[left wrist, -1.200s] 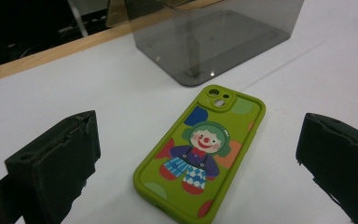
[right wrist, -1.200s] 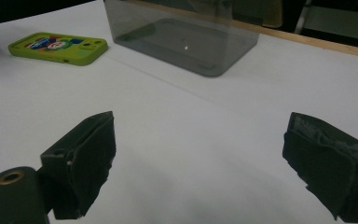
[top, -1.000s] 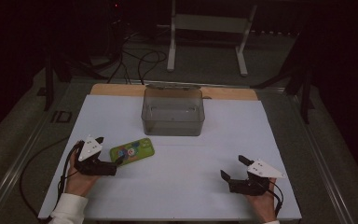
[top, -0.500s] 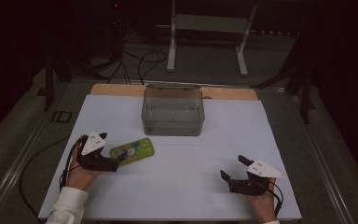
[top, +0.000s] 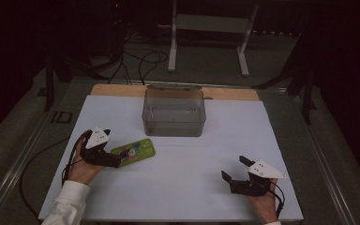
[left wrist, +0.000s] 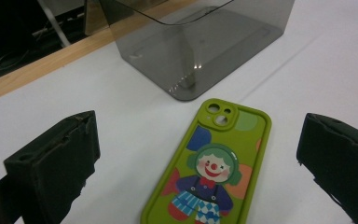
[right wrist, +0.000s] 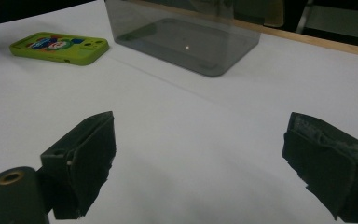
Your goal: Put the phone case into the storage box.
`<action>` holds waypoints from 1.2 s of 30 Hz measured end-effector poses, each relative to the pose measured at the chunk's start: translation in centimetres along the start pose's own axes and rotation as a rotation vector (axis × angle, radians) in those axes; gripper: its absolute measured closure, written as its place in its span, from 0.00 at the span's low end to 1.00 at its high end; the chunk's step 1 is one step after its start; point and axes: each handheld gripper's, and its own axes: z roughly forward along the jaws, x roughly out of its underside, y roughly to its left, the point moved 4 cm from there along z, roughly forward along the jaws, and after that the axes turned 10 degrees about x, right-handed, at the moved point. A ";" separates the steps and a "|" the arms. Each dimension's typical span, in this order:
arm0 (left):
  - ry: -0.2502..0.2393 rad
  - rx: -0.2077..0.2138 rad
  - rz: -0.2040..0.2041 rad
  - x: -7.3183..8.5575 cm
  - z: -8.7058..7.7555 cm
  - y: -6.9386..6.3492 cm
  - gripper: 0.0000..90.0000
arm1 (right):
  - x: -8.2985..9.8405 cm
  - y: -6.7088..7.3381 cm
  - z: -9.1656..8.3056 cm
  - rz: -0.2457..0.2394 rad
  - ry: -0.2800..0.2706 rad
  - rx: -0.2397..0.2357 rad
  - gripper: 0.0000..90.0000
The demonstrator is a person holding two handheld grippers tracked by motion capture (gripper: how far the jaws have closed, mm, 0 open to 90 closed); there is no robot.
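**Phone case between left jaws, not gripped**

Phone case (left wrist: 212,168), green with a cartoon clown on its back, lies flat on the white table (top: 178,187), left of centre, camera cutouts pointing toward the bin. Left gripper (top: 117,161) sits low at the case's near end; in the left gripper view its jaws stand spread wide, one on each side of the case, with bare table showing between each pad and the case edge. No contact visible. Hand (top: 82,164) holds the gripper from behind, white sleeve (top: 68,206) at the bottom edge of the high view.

Right gripper (top: 234,169) rests at the near right of the table, well apart from the case; jaws spread wide, nothing between them but bare table surface. In the right gripper view the case (right wrist: 59,47) shows far off at upper left.

Smoky clear plastic bin (top: 174,112) stands upright toward the far edge, centre, near the case's far end but not touching. Wooden strip (top: 117,90) runs behind it.
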 end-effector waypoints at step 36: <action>0.187 0.061 0.030 0.6 3.6 1.6 0.00 | 0.0 0.0 0.0 0.001 -0.001 -0.004 0.10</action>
